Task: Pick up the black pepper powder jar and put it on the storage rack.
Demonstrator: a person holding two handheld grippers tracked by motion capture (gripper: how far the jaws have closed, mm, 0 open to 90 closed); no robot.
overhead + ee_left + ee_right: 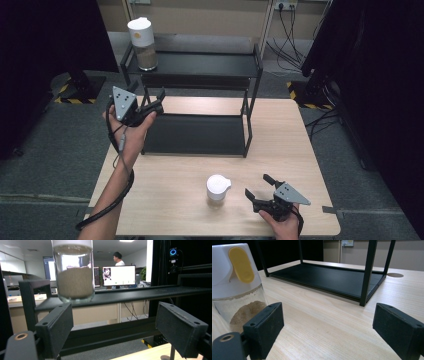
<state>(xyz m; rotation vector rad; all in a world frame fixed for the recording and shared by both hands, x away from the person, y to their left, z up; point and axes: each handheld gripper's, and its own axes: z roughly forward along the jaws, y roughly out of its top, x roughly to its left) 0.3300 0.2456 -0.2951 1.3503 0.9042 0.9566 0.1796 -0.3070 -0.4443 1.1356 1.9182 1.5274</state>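
Light wood counter (300,150) on grey carpet, carrying a black two-tier shelf rack (200,95) at its far side

A white-lidded glass jar (141,45) part-filled with tan granules stands on the rack's top shelf at its left end; a second jar (218,189), white lid with a yellow tab, stands on the counter near the front edge. The left gripper (152,102) is held beside the rack's left post, fingers wide apart and holding nothing. The right gripper (257,192) sits just right of the counter jar, fingers spread and empty. Dark curtains flank the area; wall sockets with cables at the rear; monitors and a person seen beyond in the left gripper view
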